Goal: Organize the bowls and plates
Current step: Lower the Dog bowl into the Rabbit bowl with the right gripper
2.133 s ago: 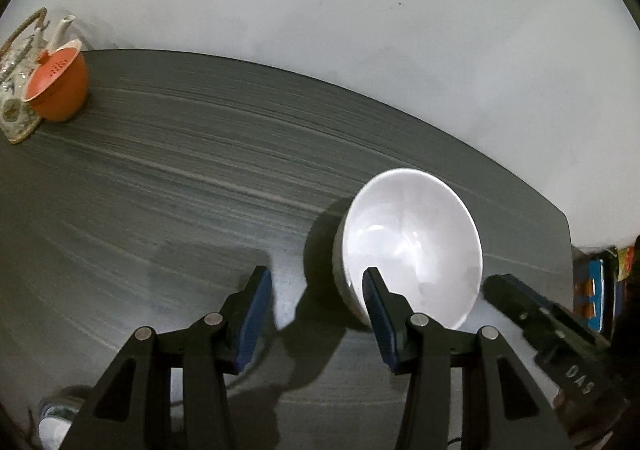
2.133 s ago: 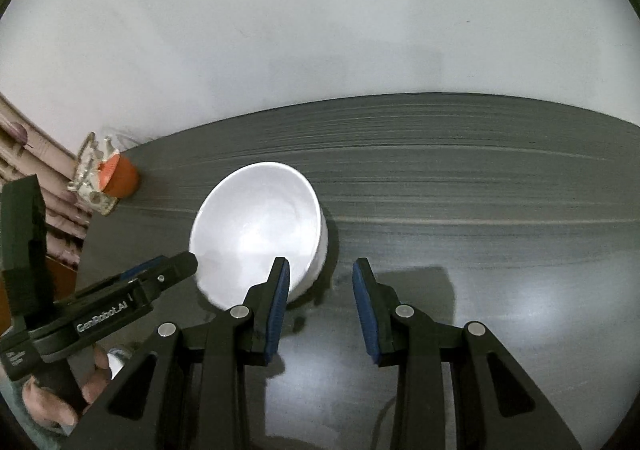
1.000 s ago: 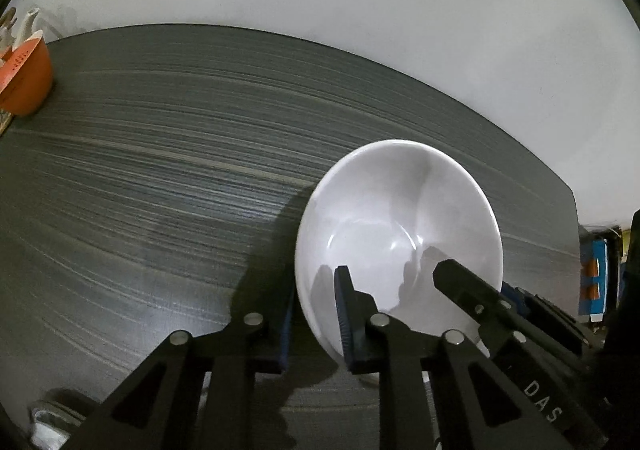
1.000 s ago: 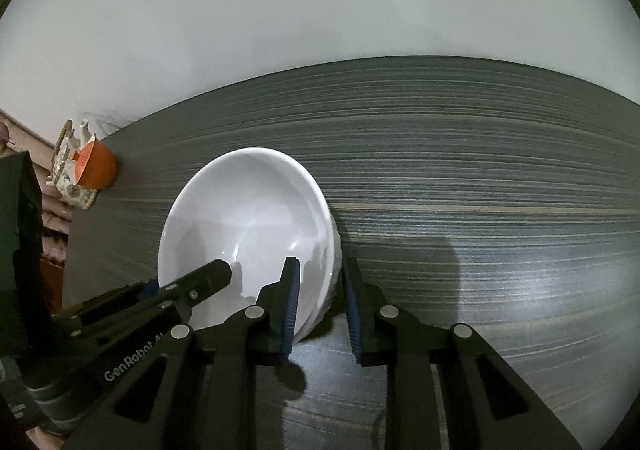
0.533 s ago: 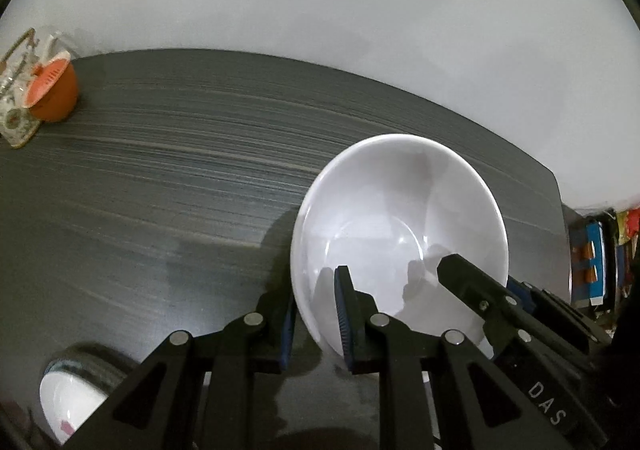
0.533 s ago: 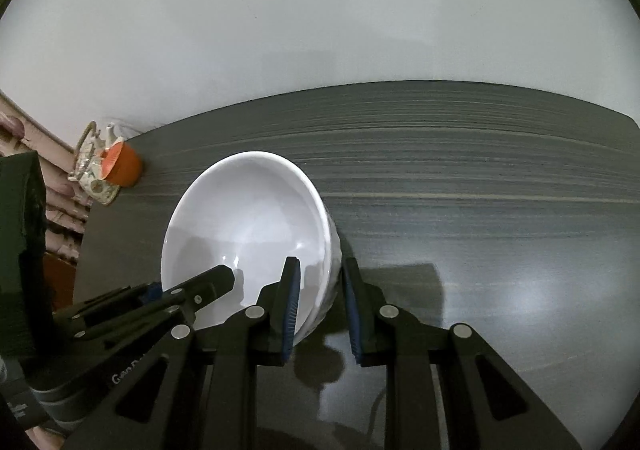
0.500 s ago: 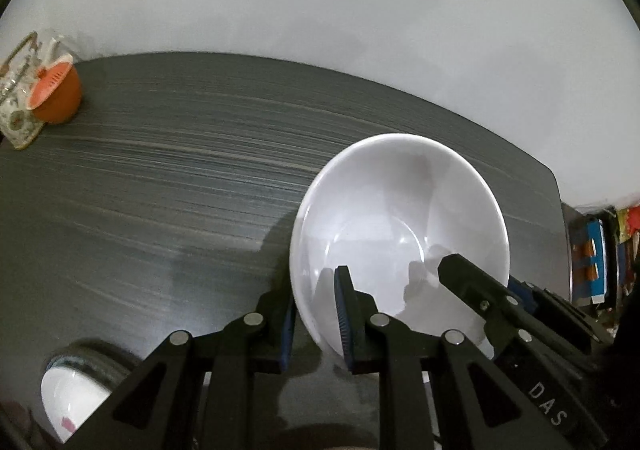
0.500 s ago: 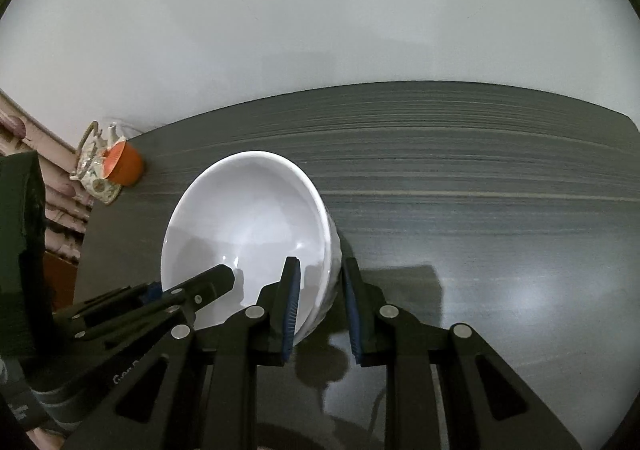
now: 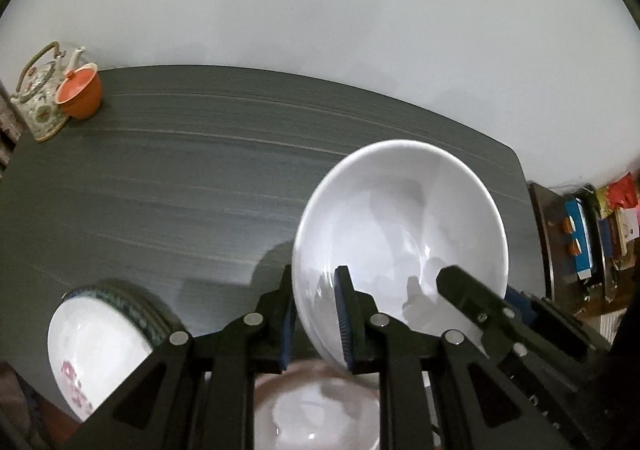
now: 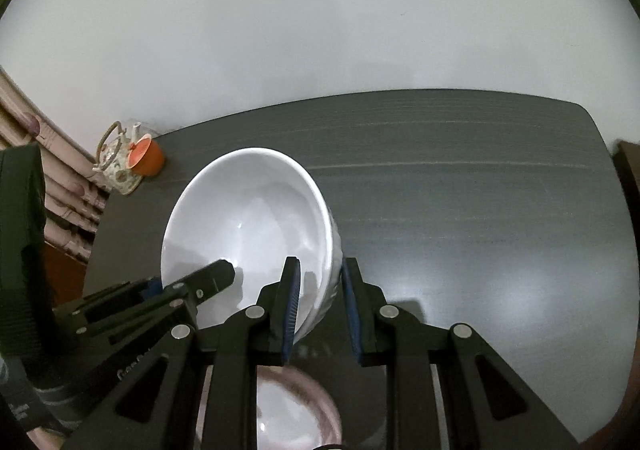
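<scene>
Left wrist view: the left tongs (image 9: 316, 314) pinch the near rim of the white bowl (image 9: 400, 234), held above the dark worktop (image 9: 180, 178) at centre right and tipped toward the camera. A patterned bowl (image 9: 96, 346) lies cut off at lower left; a blurred dish (image 9: 316, 418) hides beneath.

Right wrist view: the right tongs (image 10: 320, 310) clamp the opposite rim; only here the bowl's outer wall shows.

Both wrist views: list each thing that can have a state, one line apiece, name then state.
white bowl: empty, gripped at opposite rim edges by both grippers, tilted, looks clear of the table.
left gripper: jaws shut on the bowl's rim.
right gripper: jaws shut on the bowl's rim.
patterned bowl: upright on the table, empty.
pink-rimmed dish: below the grippers, blurred, looks empty.
orange cup: tilted against the teapot.
teapot: upright at the table's far corner.
</scene>
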Available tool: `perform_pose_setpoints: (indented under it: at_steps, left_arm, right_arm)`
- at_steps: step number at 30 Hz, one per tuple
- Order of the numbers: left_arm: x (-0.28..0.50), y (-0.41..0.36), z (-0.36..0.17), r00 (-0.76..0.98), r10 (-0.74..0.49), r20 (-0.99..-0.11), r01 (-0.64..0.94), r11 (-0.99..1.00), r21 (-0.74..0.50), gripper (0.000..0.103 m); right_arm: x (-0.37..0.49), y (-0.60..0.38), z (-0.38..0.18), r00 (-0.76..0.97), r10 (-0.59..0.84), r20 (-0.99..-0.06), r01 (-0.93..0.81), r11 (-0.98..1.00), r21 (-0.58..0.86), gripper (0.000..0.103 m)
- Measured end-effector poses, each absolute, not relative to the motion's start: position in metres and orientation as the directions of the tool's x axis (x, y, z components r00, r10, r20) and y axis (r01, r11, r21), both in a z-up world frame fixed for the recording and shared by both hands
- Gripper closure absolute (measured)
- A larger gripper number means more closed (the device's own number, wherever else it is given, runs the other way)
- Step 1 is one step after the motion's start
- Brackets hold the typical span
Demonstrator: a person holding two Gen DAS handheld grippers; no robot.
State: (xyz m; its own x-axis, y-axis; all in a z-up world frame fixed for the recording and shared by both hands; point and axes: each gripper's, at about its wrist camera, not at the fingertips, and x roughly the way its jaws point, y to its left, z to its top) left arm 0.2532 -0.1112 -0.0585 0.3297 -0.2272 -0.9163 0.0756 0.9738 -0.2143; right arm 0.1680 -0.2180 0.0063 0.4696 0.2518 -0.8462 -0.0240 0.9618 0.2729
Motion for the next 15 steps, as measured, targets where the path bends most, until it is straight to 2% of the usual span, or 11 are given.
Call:
perform_pose_setpoints:
  at_steps: [15]
  left_arm:
    - [0.167,-0.074,-0.024,0.304,-0.233,-0.924,0.084,0.973,-0.217,0.085]
  right_arm:
    - [0.079,-0.196,0.009,0.438,0.283,-0.853,-0.015,0.951,0.308,0.082]
